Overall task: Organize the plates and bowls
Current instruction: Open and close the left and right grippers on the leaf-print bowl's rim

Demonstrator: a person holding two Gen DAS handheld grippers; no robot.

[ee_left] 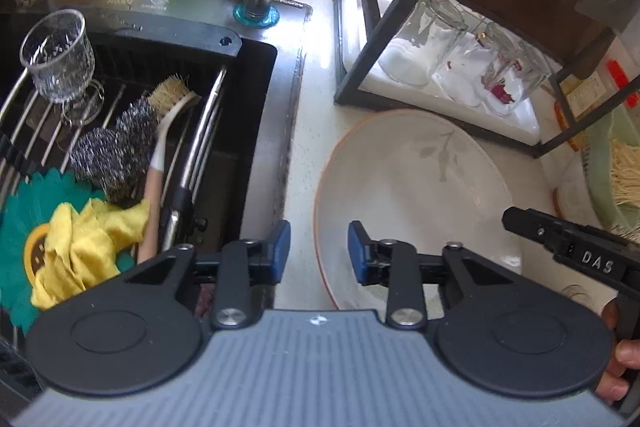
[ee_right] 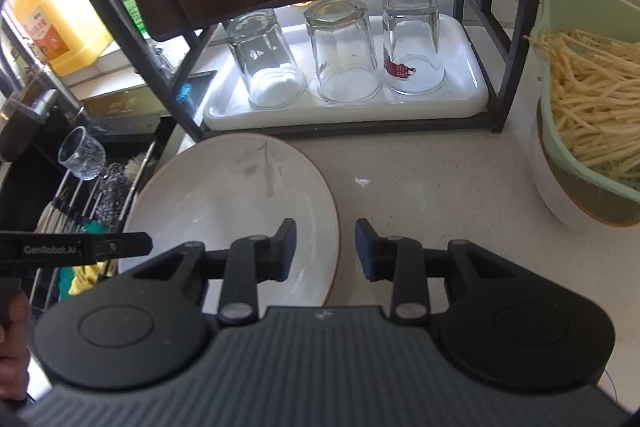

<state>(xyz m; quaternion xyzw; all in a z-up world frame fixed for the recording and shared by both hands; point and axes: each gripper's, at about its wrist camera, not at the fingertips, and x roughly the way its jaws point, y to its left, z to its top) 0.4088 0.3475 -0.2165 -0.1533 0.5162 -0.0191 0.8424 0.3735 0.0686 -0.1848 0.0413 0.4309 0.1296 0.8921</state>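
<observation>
Two hand-held grippers, left (ee_left: 319, 247) and right (ee_right: 326, 249), both open, straddle plate (ee_right: 224, 195) rims before rack (ee_right: 496, 67); clamp squarely, lift level.

Left hand-held gripper (ee_left: 319, 247) gapes, seemingly over plate (ee_left: 412, 195).

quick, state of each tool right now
Left tool: open, holding nothing, straddling the plate rim.
Right tool: open, holding nothing, straddling the plate's other rim.

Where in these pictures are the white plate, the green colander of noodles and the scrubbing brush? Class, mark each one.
White plate (ee_right: 224, 199): right wrist view, bare centre of its well.
Green colander (ee_right: 560, 11): right wrist view, upper rim.
Scrubbing brush (ee_left: 172, 93): left wrist view, bristle head.
</observation>
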